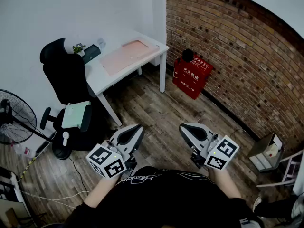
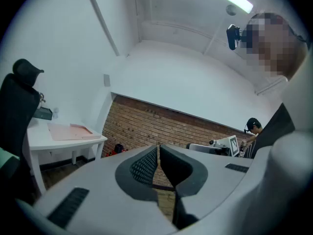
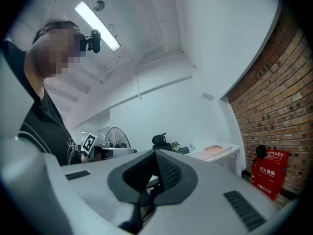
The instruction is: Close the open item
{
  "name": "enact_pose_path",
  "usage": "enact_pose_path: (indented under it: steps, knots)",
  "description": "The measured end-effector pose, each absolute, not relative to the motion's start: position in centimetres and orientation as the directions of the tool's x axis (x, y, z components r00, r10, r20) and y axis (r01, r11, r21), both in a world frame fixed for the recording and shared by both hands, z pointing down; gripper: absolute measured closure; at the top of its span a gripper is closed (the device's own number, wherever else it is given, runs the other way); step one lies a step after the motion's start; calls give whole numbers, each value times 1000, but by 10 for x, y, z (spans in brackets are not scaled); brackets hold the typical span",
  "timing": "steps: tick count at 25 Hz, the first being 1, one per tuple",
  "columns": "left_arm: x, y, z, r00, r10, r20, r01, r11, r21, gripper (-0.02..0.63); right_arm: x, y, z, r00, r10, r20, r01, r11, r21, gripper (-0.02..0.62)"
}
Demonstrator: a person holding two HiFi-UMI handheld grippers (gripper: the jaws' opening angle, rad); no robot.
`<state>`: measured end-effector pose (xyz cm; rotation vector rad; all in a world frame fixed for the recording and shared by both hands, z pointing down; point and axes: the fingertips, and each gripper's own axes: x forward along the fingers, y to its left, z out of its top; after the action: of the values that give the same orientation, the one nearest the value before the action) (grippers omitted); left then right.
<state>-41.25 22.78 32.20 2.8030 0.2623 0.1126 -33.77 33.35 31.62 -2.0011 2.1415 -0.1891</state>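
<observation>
Head view: the left gripper (image 1: 134,129) and right gripper (image 1: 186,128) were well apart from the white worktop (image 1: 100,75). A pink flat thing (image 1: 126,56), maybe the open item, lay in its middle. Left gripper view: jaws were together, empty. Right gripper view: the same. The pink thing looked thin and light; its loose edge seemed best to hold.

White table (image 1: 98,76) (pink mat (image 1: 126,56) atop)
</observation>
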Motion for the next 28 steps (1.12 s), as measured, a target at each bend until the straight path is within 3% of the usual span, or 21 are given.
enact_pose_path:
  steps: [9,14,17,20,24,28]
  knots:
    - [-394,241,321,975,218,46,195,-934,298,563,-321,359,324,16,-998,-59,-973,-2,-232,592]
    - [-389,235,334,977,188,106,149,-943,299,562,-313,368,321,77,-994,-79,-974,-58,-219,596]
    - [-388,234,334,979,172,110,137,-953,269,553,-309,367,323,93,-993,-80,-972,-73,-222,504]
    - [-386,229,339,976,165,139,128,-961,245,397,-304,363,325,115,-991,-74,-968,-95,-231,430]
    - [-375,229,351,964,198,177,159,-964,212,319,-291,359,331,138,-989,-55,-963,-121,-240,321]
    - [-356,209,369,960,179,214,142,-974,177,310,-263,354,348,178,-984,-11,-951,-170,-257,304]
